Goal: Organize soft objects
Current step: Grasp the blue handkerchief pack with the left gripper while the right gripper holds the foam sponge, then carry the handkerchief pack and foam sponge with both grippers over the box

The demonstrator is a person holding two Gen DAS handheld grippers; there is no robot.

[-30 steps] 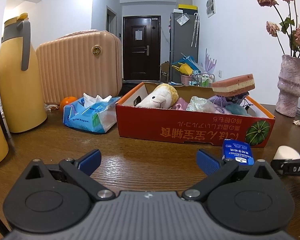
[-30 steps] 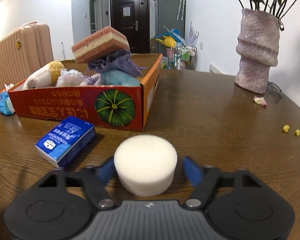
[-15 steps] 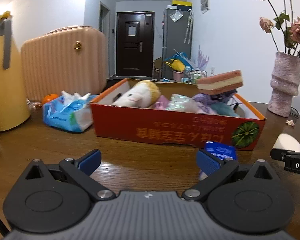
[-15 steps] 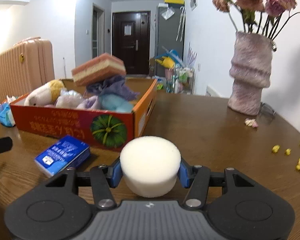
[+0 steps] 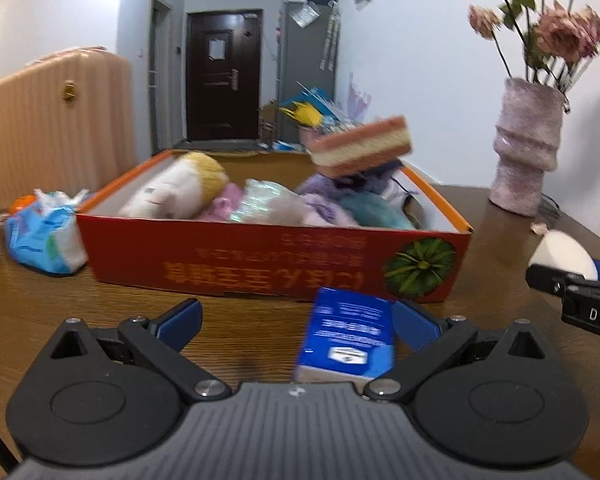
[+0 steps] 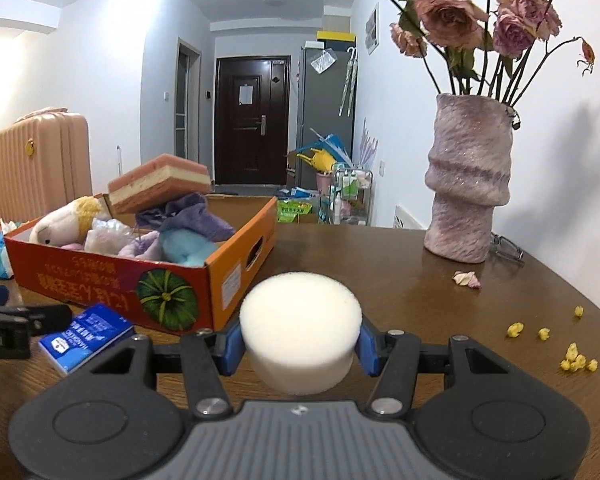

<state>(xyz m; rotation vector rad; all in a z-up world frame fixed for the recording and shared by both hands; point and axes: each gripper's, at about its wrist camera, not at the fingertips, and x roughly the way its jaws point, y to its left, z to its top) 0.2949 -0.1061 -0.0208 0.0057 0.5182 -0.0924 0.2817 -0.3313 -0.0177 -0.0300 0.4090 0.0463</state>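
Note:
My right gripper (image 6: 299,346) is shut on a round white sponge (image 6: 299,322), lifted above the table in front of the orange cardboard box (image 6: 112,280). The sponge also shows at the right edge of the left wrist view (image 5: 564,254). The box (image 5: 268,258) holds a plush toy (image 5: 180,188), soft cloths and a pink layered sponge (image 5: 362,146) on top. My left gripper (image 5: 296,322) is open, with a blue tissue pack (image 5: 348,340) lying between its fingers, close to the right one.
A purple vase (image 6: 470,182) with dried roses stands at the right on the wooden table (image 6: 420,288). Yellow crumbs (image 6: 576,356) lie at the right. A blue wet-wipes pack (image 5: 46,236) and a peach suitcase (image 5: 56,120) are left of the box.
My right gripper closed on the white sponge and lifted it. My left gripper moved right and forward, so the blue tissue pack now sits between its open fingers.

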